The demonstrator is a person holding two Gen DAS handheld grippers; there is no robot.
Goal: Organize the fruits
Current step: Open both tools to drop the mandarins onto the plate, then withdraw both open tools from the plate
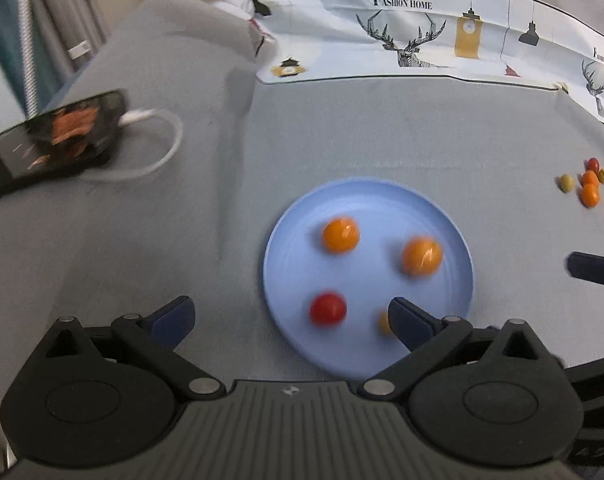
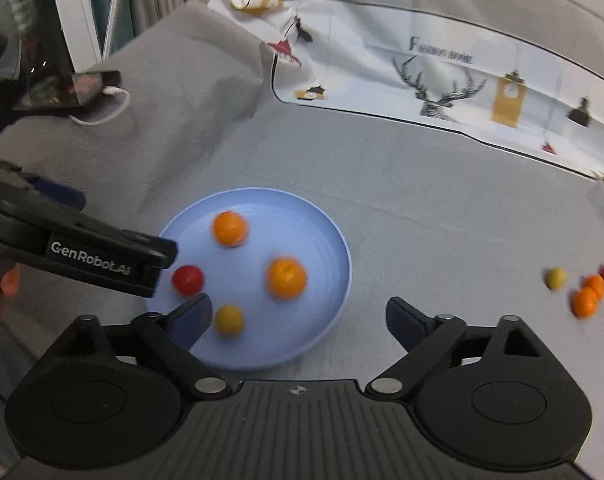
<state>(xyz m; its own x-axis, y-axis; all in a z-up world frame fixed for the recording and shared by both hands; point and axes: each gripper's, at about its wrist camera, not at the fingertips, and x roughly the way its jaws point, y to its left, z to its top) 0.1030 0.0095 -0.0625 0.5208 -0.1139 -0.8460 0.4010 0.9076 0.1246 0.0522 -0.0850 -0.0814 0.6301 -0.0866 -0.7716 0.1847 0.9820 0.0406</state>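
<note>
Five small loose fruits (image 2: 584,286) lie in a tight cluster on the grey cloth at the right edge of both views: two orange, one red, two olive-green, several of them touching. They look light, round and smooth, so I judge they roll at a nudge and bruise under a hard squeeze; the safest hold is across the widest part of one fruit at the cluster's edge, with a gentle close.

The blue plate (image 1: 286,240) sits mid-frame and already carries four fruits, well apart from each other: two orange, one red, one yellow-green near its lower rim.

The right gripper (image 2: 298,316) hangs spread wide and empty over the plate's lower right rim. The left gripper (image 1: 290,318) is likewise wide open and holds nothing, at the plate's lower left.

Bare cloth lies between plate and cluster, so nothing blocks the reach. A phone (image 1: 58,136) with a white cable (image 1: 162,152) lies at the upper left, and a printed sheet (image 1: 402,40) runs along the top.
</note>
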